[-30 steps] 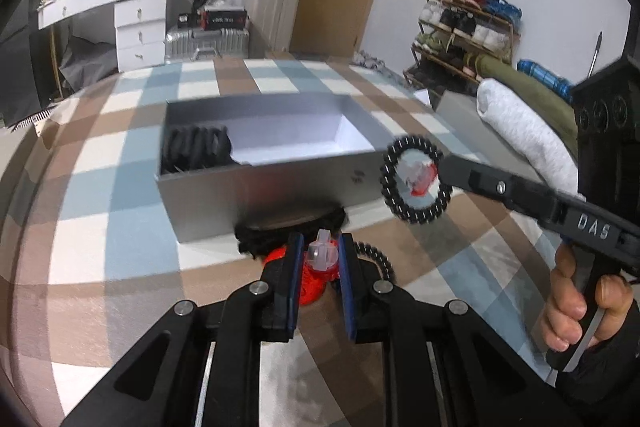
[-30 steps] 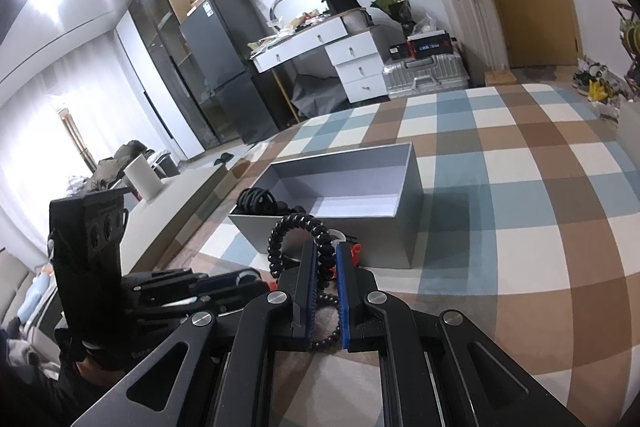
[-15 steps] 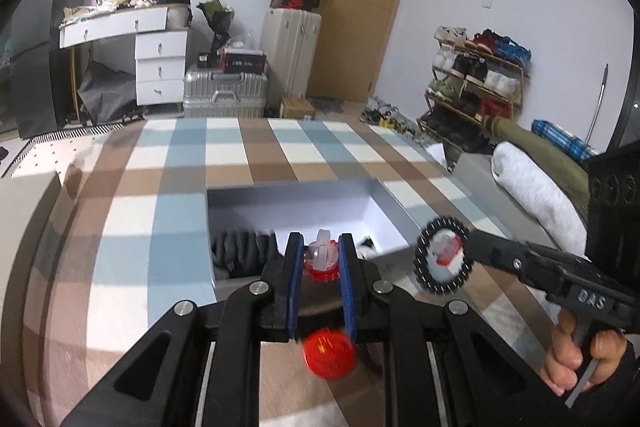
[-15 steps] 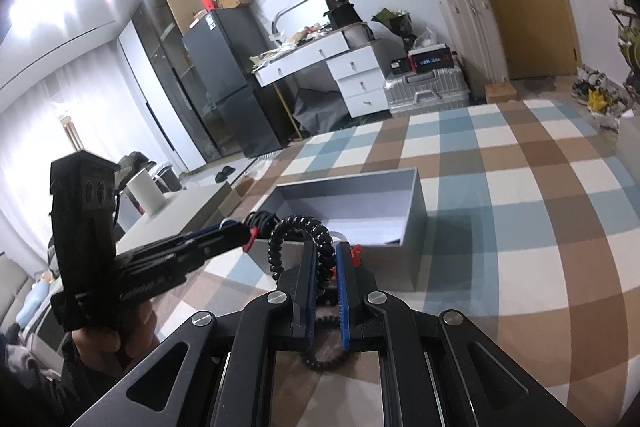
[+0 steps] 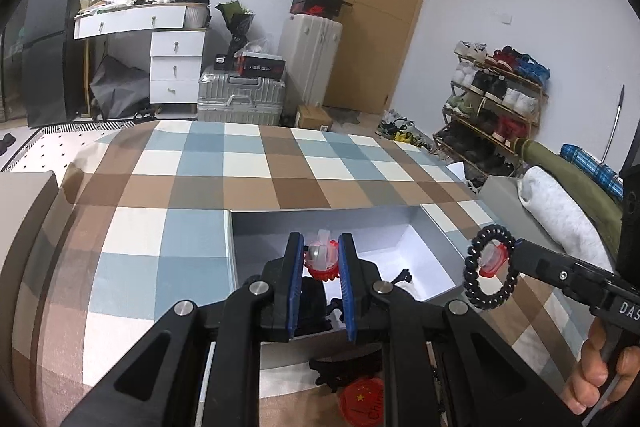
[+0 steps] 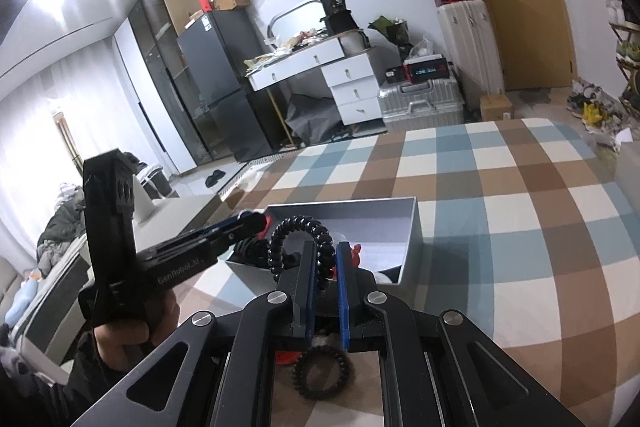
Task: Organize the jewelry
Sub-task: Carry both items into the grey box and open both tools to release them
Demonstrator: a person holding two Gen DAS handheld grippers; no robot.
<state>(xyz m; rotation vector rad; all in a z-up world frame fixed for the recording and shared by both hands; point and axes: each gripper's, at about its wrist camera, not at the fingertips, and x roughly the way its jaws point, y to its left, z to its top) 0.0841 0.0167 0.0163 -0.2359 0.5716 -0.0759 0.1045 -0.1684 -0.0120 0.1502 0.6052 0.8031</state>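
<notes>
- Checked worktop (image 5: 192, 183): a blue, brown and white cloth covers the surface that carries everything below.
- Grey box (image 5: 434, 223): an open, lidless rectangular tray with a pale floor, standing on the cloth; it appears to be the destination for the pieces.
- Dark items in the box (image 6: 250, 249): a black bundle lies at the left end of the tray, so some sorting looks already done; what it consists of cannot be made out.
- Left gripper (image 5: 319, 269): held over the box's near wall, its blue-padded fingers closed on a red and clear hair clip (image 5: 322, 255), which hangs above the tray floor and is not yet released.
- Black clip (image 5: 340, 367): lies on the cloth just outside the near wall of the box, still to be collected.
- Red round badge (image 5: 362, 397): on the cloth beside the black clip, partly hidden under the left gripper's frame; also outstanding.
- Right gripper (image 6: 323, 277): raised near the box's right end, fingers clamped on a black spiral hair tie (image 5: 490, 267), carried clear of the worktop.
- Second spiral hair tie (image 6: 323, 371): rests on the cloth below the right gripper, outside the box.
- Progress, as a judgement: roughly midway; two pieces are in transit and at least three remain on the cloth.
</notes>
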